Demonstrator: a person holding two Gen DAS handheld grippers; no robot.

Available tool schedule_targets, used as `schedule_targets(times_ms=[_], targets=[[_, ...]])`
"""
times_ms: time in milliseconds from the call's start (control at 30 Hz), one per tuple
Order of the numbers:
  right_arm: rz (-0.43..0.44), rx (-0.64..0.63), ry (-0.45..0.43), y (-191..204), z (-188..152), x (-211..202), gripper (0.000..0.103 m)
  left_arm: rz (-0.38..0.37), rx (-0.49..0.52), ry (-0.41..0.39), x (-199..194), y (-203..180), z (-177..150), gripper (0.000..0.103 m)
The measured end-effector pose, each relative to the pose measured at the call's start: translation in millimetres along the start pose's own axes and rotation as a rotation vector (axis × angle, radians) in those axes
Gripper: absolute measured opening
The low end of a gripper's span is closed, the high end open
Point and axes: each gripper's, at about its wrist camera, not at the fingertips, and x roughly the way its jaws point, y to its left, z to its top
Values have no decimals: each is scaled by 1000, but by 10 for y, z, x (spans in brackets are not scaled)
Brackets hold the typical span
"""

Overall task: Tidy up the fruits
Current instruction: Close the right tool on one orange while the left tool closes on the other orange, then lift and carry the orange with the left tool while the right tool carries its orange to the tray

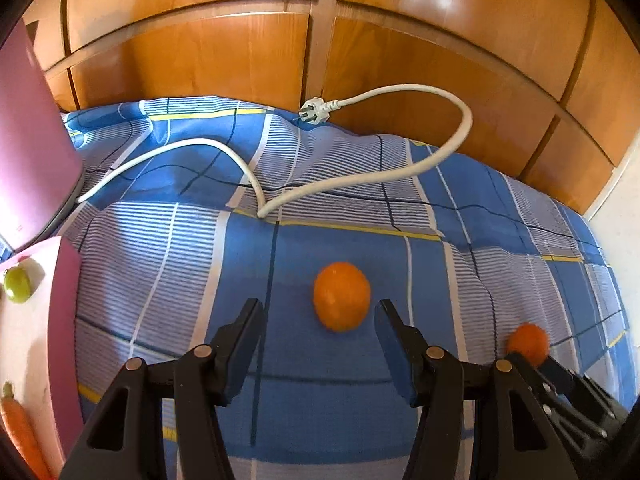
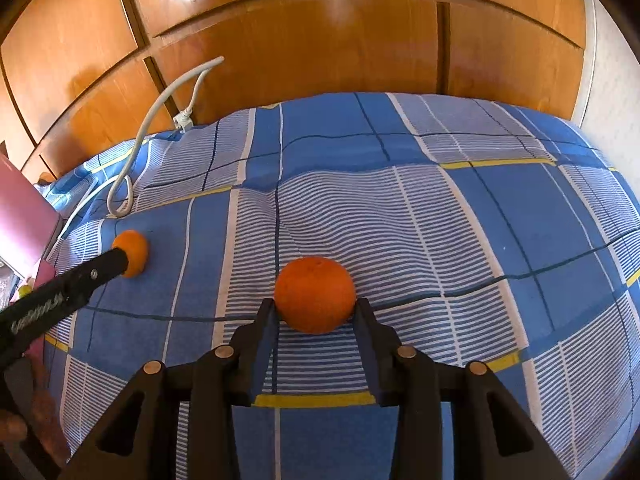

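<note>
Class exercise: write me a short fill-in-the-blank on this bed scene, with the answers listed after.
1. Two ____ fruits, one orange per hand-held gripper, lie on the checked sheet.
2. The cable on the sheet is ____.
3. The tray holding the carrot is ____.

Answers: orange; white; pink

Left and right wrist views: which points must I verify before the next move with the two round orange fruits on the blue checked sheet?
1. Left gripper open: ok.
2. First round orange fruit inside the left fingers: not ok, it lies just beyond the tips.
3. Right gripper straddles second round orange fruit: ok.
4. Right grip firm: cannot tell.
5. White power cable clear of both fruits: ok.
</note>
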Motion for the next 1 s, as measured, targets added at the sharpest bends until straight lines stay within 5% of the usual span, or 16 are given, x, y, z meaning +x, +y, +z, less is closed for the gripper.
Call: schedule_targets(times_ms=[167, 267, 1000], targets=[[-2, -4, -9, 9, 10, 1, 40, -5, 7, 22, 159, -51, 72, 55], [-11, -24, -12, 40, 12, 11, 39, -25, 25, 28, 207, -87, 69, 33], [45, -86, -10, 119, -374, -269, 38, 2, -46, -44, -659, 108, -1063, 32]])
